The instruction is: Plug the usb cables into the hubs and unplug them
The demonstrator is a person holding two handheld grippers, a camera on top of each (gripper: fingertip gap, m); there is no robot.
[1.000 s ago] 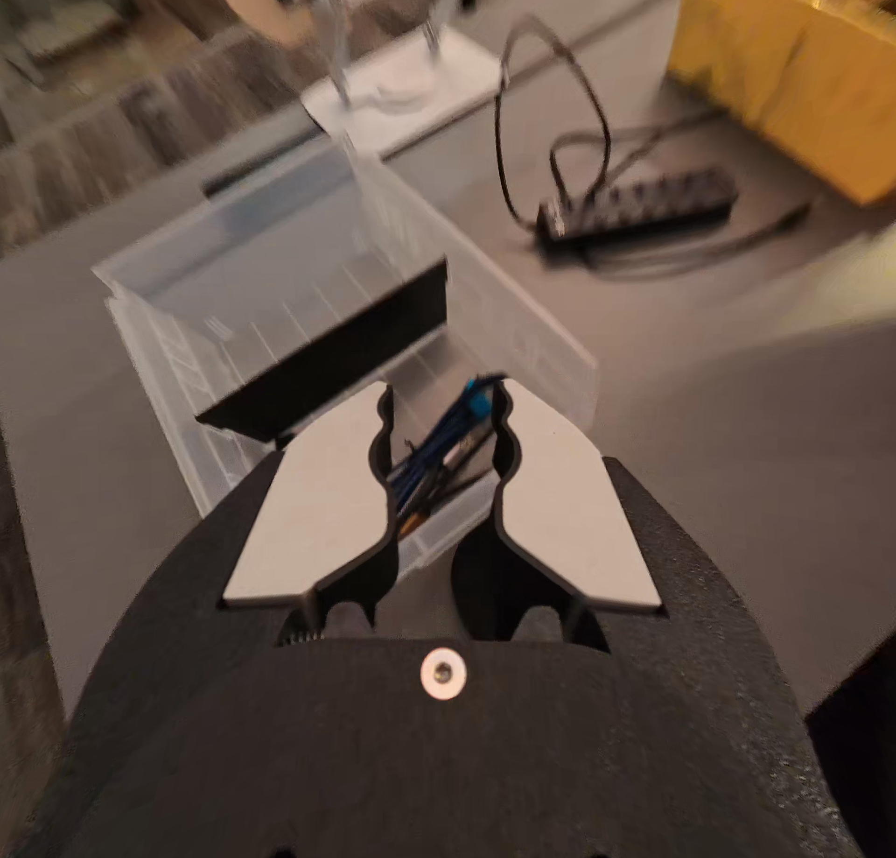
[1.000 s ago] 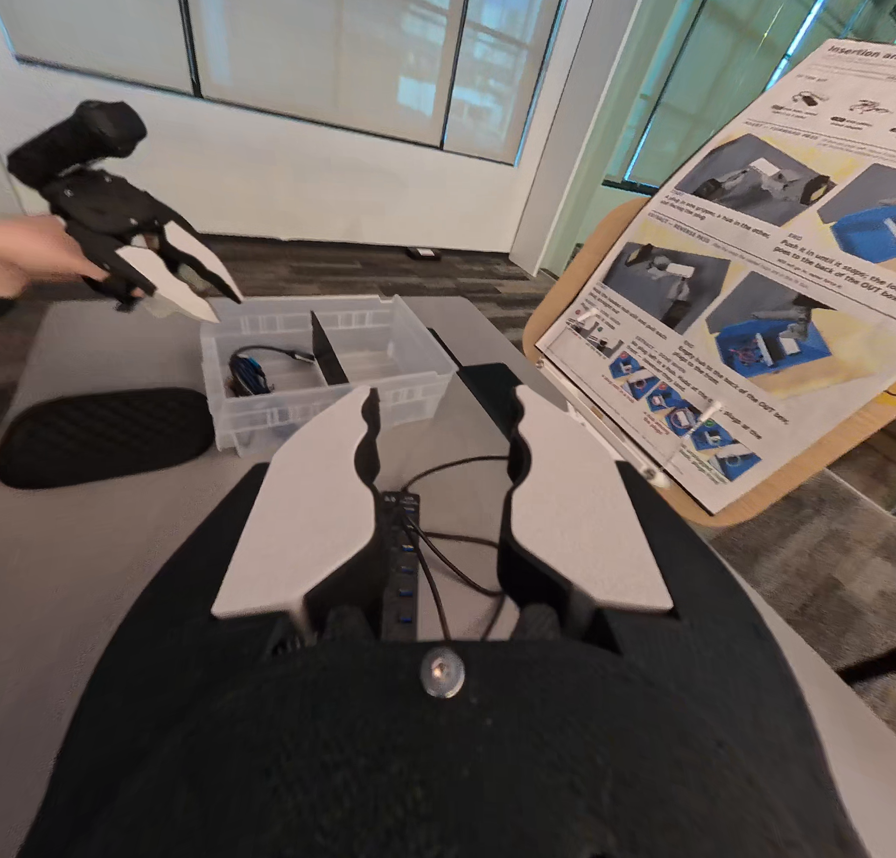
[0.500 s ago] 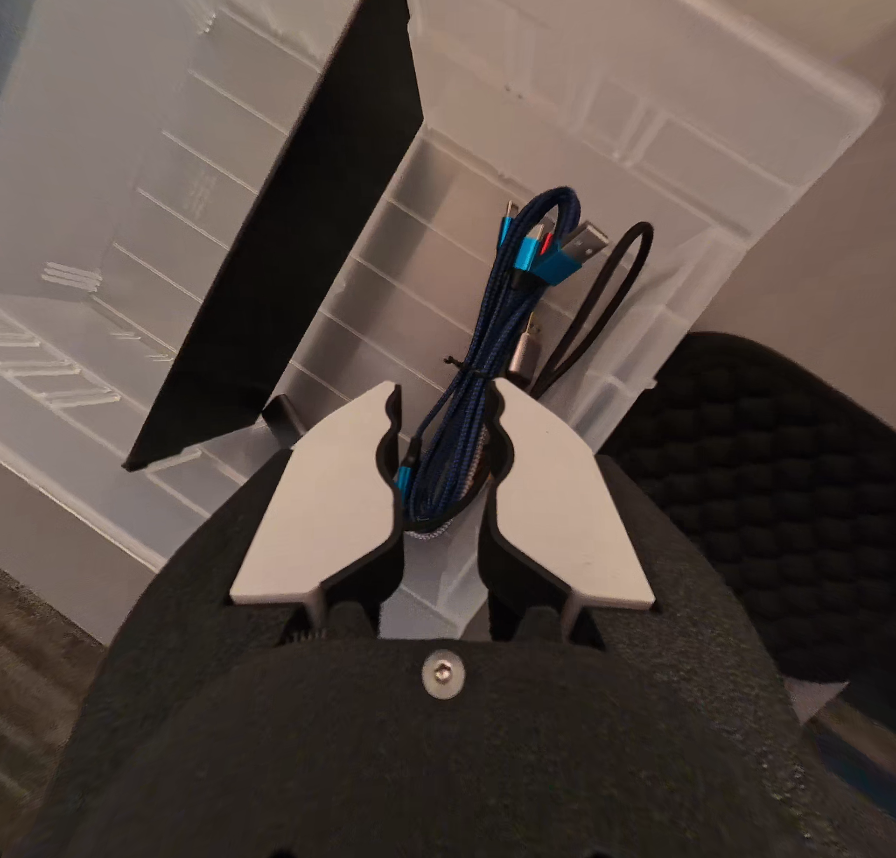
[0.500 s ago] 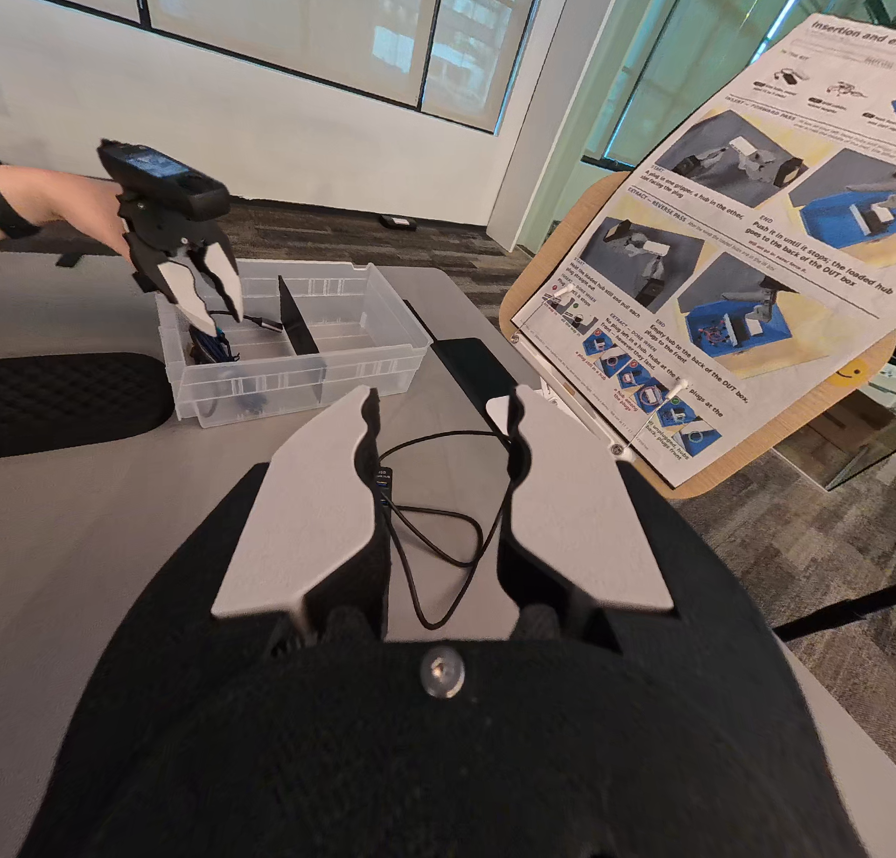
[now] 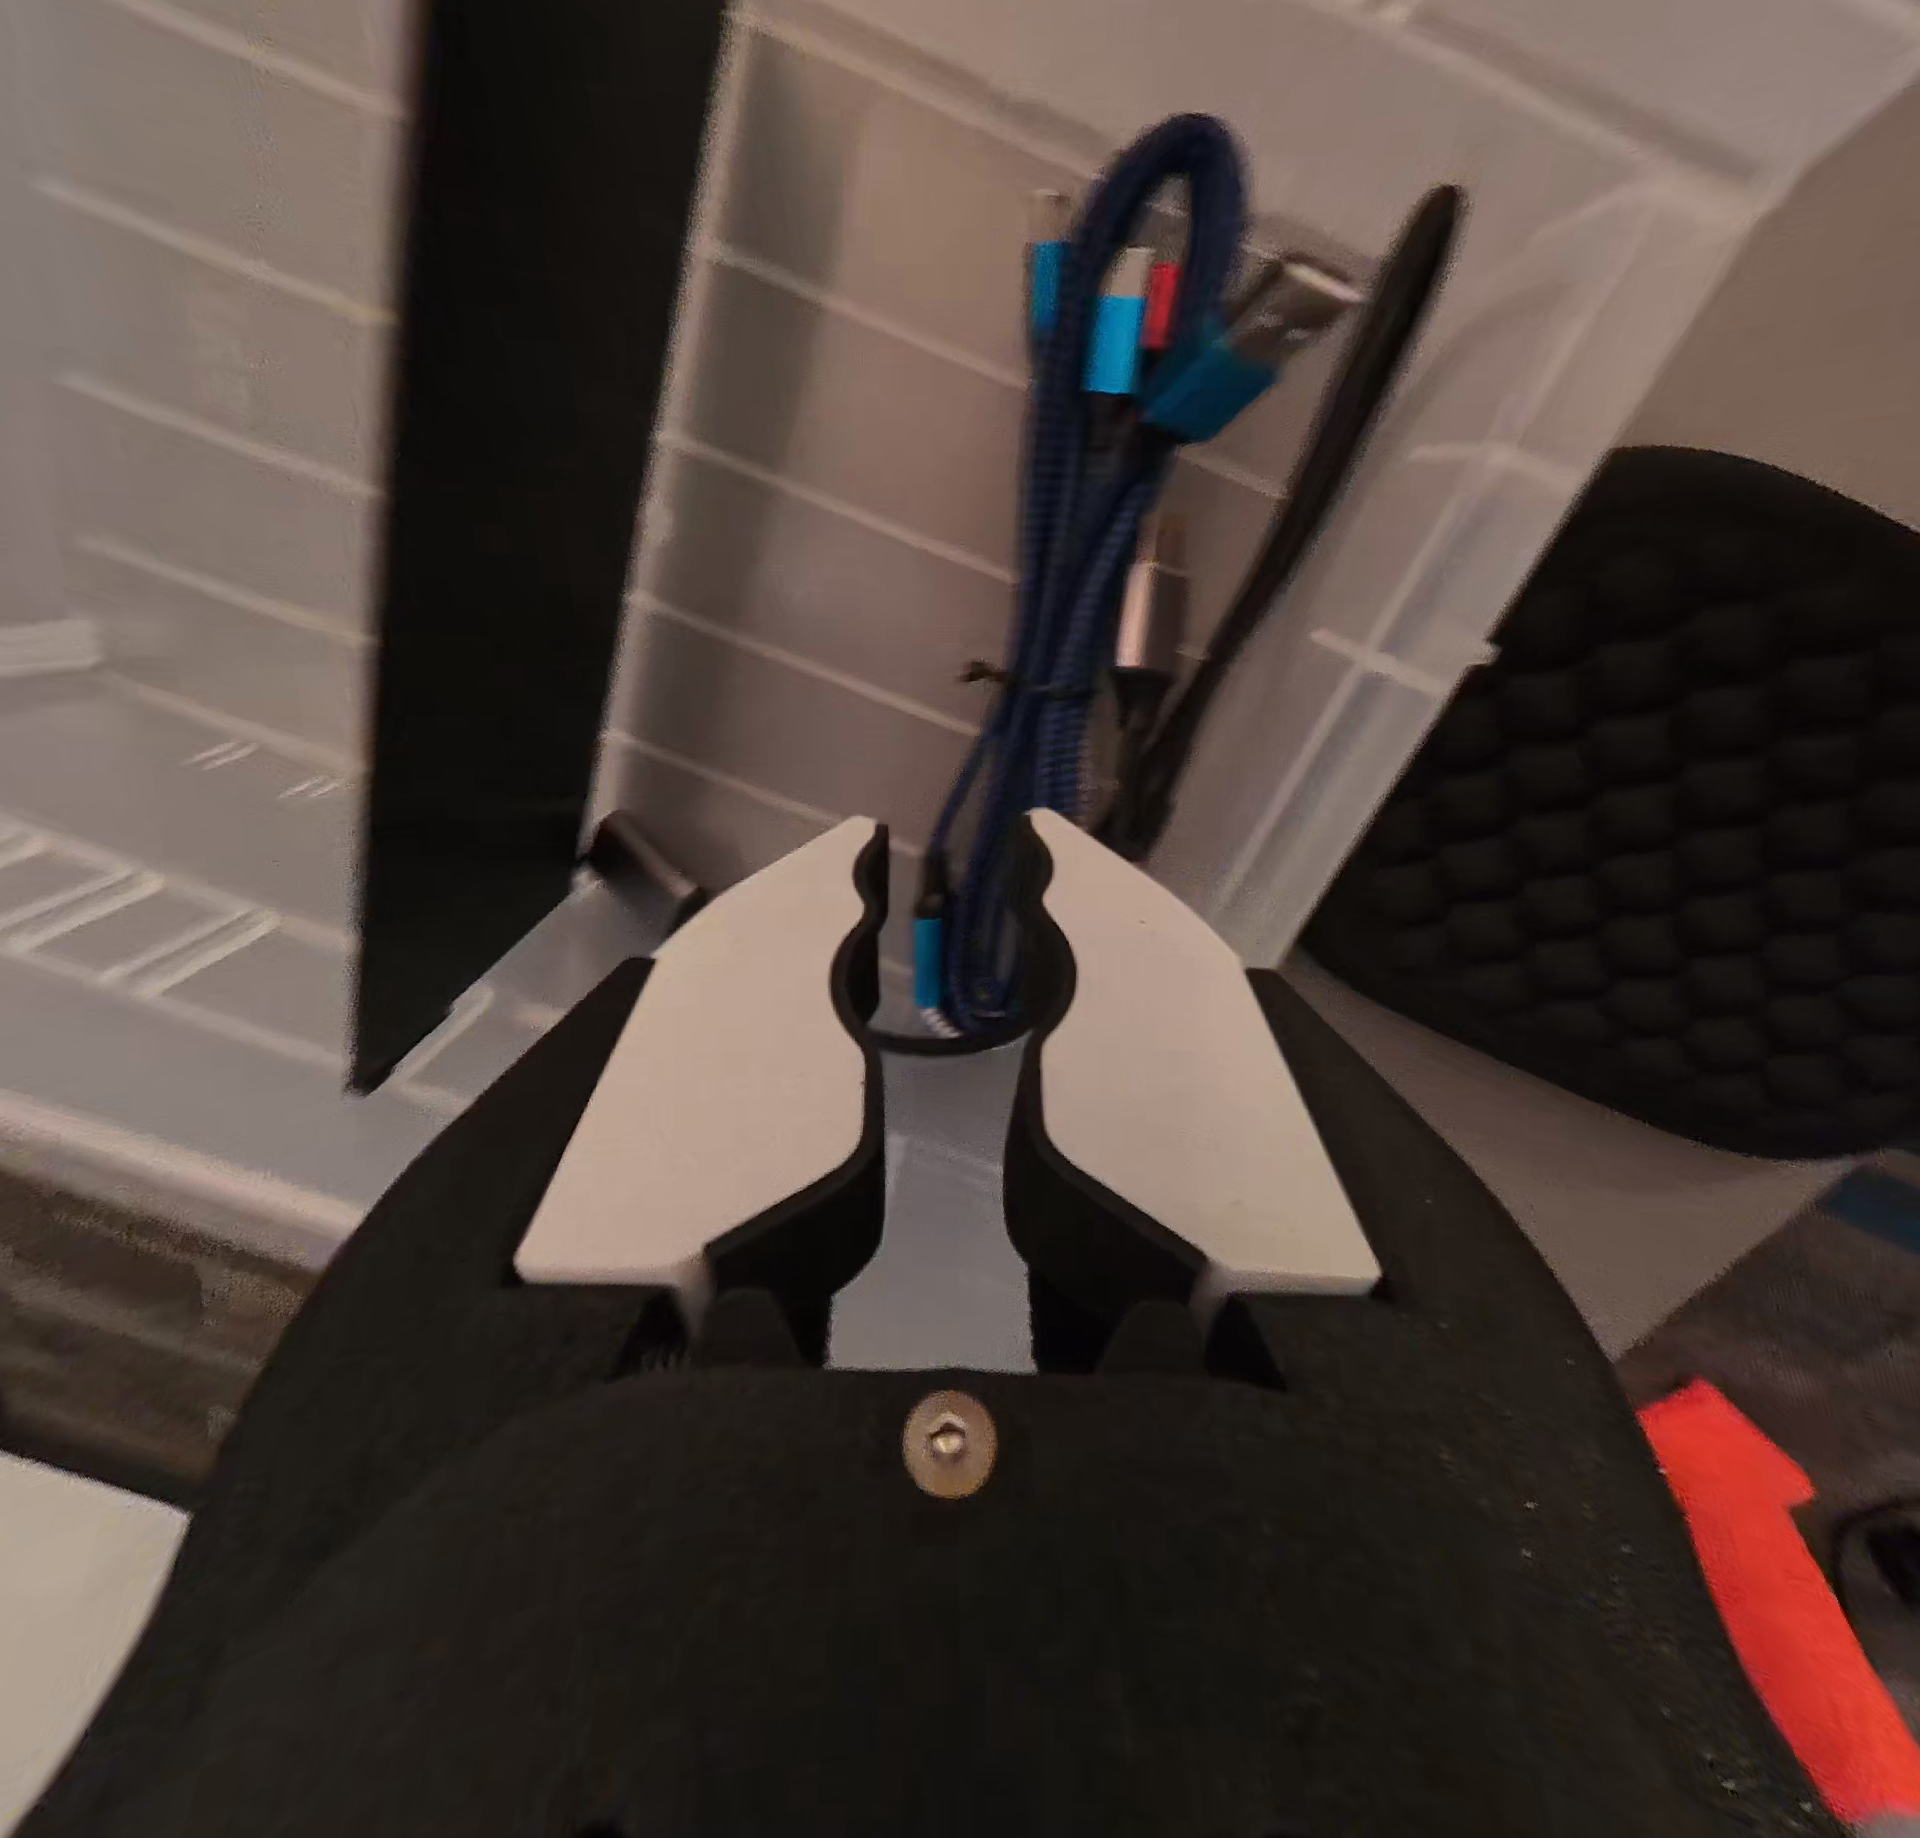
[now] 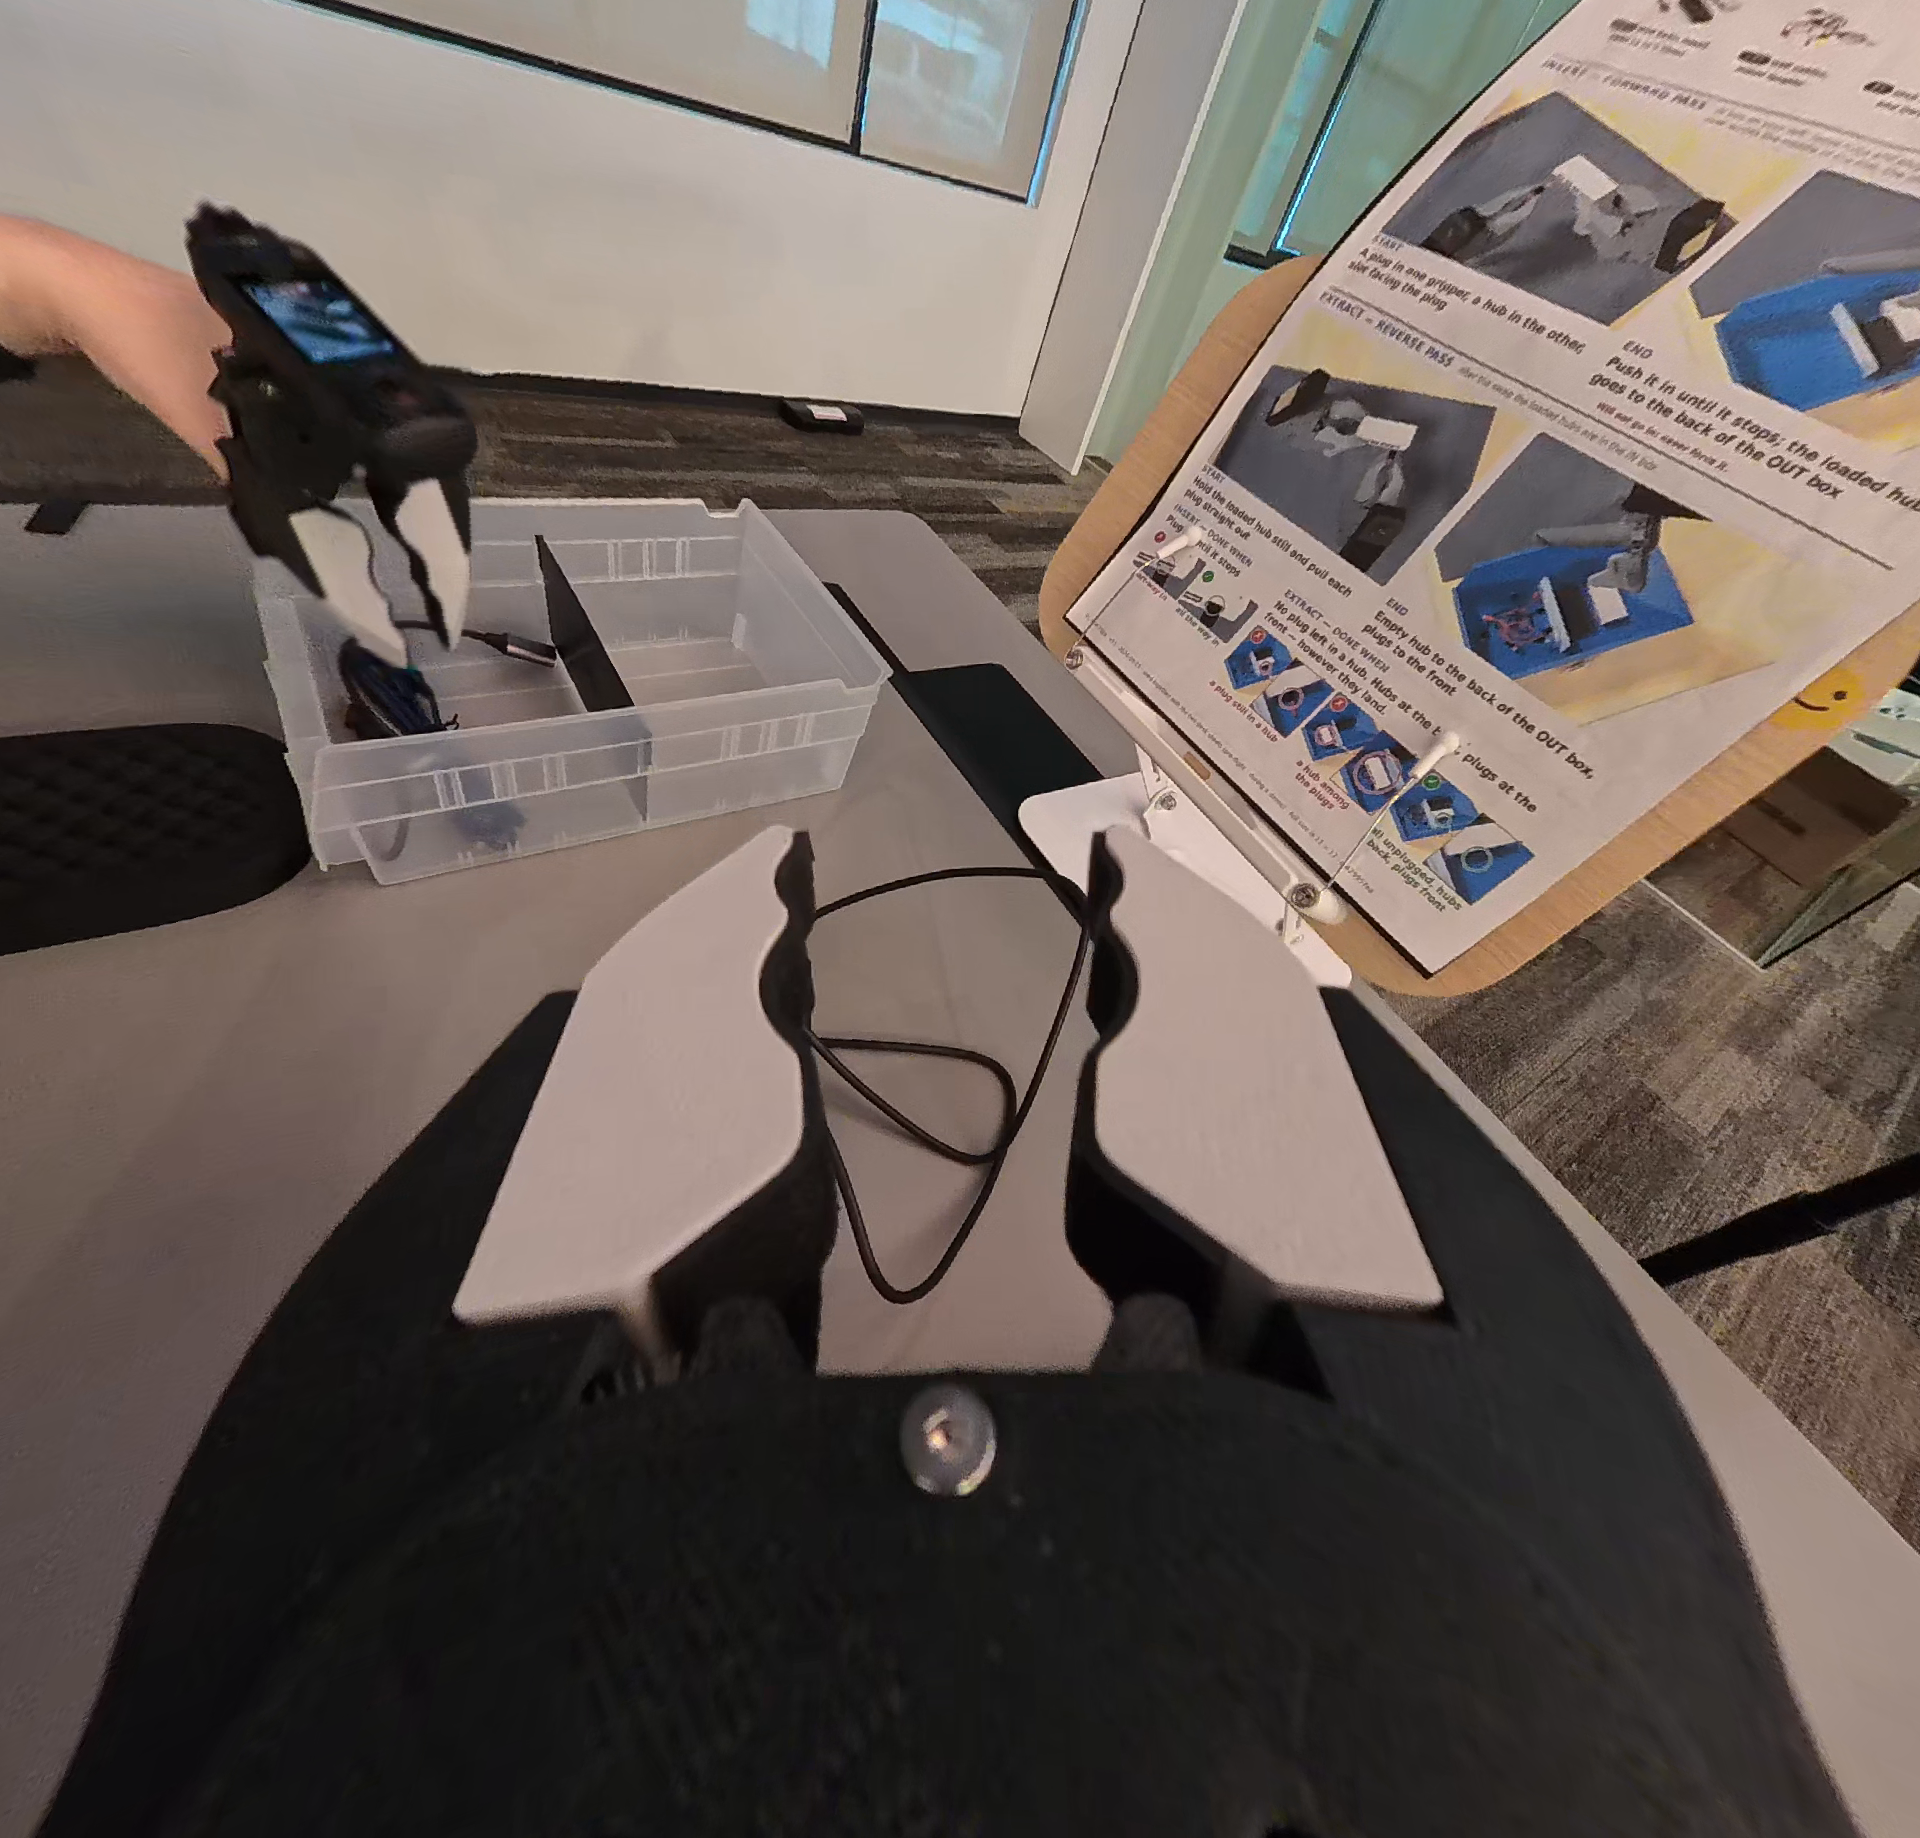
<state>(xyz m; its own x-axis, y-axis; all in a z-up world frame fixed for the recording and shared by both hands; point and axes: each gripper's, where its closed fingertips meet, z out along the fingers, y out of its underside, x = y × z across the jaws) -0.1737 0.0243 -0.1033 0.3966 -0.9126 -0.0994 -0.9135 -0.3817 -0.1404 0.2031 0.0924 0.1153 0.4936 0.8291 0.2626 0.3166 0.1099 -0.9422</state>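
Black honeycomb mat (image 6: 114, 832) lies at far left on the worktop (image 6: 260, 1113), touching the clear plastic bin (image 6: 810, 687). We've got the left tongs (image 5: 956, 838) down inside the bin's left compartment, w/ a black divider (image 6: 582, 635) splitting it from the empty right one. Jaws sit narrow, straddling the lower loop of the blue braided usb cable bundle (image 5: 1023, 749), which lies on the bin floor w/ its bright blue plugs (image 5: 1117, 354) at the far end and a thin black cable (image 5: 1340, 458) beside it. Whether the pads already pinch the braid, we can't tell; a gap shows either side.

Our read: step in hand is the pick of a cable from the bin. To do it well we'd close on the bundle's bend only, keep clear of the black cable so it doesn't ride up too, and lift straight up past the bin wall. Bundle is tied at mid-length, so it'll prob. come out as one lump; a plug end still needs regrasping before any insertion.

Further right, the right tongs (image 6: 945, 853) hover wide, holding nothing, above a looped black lead (image 6: 935, 1144) on the worktop. Hub itself isn't in view now. Far right stands an instruction sheet (image 6: 1558, 438) on a wooden board.
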